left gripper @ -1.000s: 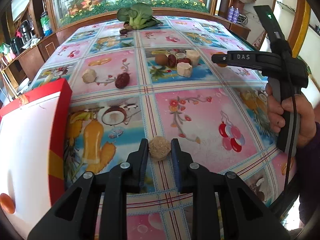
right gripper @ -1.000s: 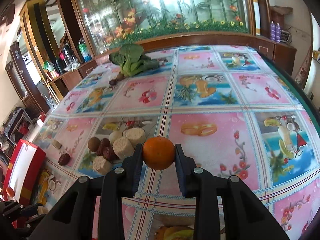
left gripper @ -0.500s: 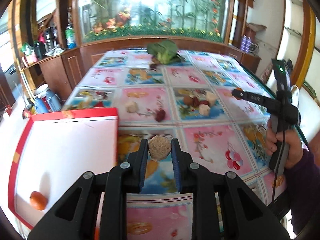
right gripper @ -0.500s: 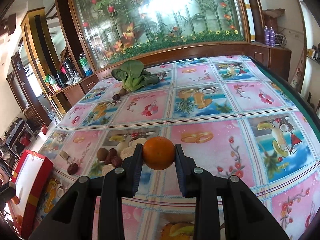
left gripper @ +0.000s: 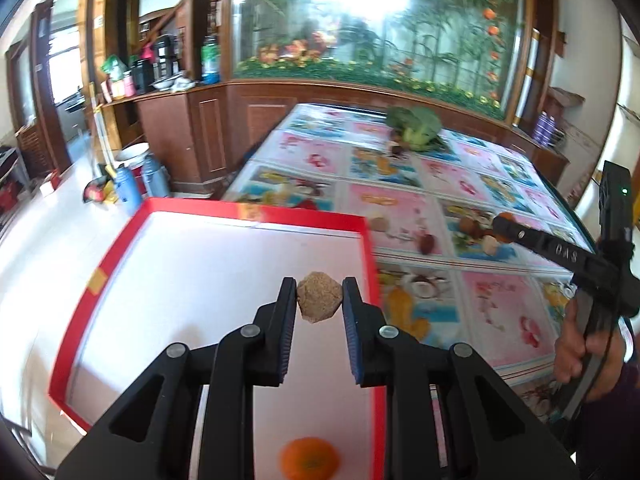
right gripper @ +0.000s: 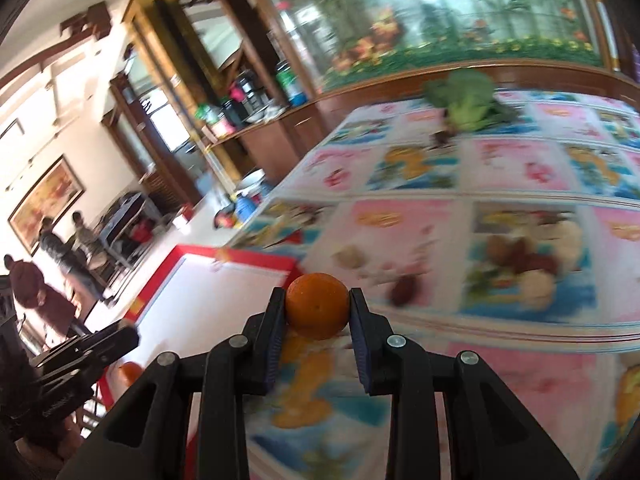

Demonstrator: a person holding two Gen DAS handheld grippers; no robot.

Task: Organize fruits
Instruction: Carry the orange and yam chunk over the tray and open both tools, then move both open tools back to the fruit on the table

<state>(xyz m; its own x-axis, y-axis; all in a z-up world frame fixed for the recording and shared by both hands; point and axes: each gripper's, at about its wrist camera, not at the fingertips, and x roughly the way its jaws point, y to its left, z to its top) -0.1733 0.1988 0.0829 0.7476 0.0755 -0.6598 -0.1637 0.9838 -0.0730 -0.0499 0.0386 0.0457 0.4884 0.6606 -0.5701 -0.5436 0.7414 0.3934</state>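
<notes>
My left gripper [left gripper: 319, 300] is shut on a rough tan fruit [left gripper: 319, 297] and hangs over the white floor of a red-rimmed box [left gripper: 370, 248]. An orange [left gripper: 310, 458] lies in that box near its front. My right gripper [right gripper: 317, 307] is shut on an orange [right gripper: 317, 305], held above the table beside the box [right gripper: 256, 259]. In the left wrist view the right gripper [left gripper: 505, 227] shows from the side, gripped by a hand [left gripper: 580, 356]. Several brown, dark red and pale fruits [right gripper: 524, 260] lie in a cluster on the table, with a dark red fruit [right gripper: 404, 290] and a pale fruit [right gripper: 350, 258] lying apart.
The table wears a bright fruit-print cloth [left gripper: 500, 312]. A leafy green vegetable [left gripper: 416, 126] lies at its far end, before a big aquarium. The box juts past the table's left edge. Flasks and a bucket [left gripper: 132, 188] stand on the floor; people [right gripper: 28, 284] are far off to the left.
Both grippers have swung left with their fruits. The left one went from over the cloth to over the box. The right one has come from mid-table to beside the box.
</notes>
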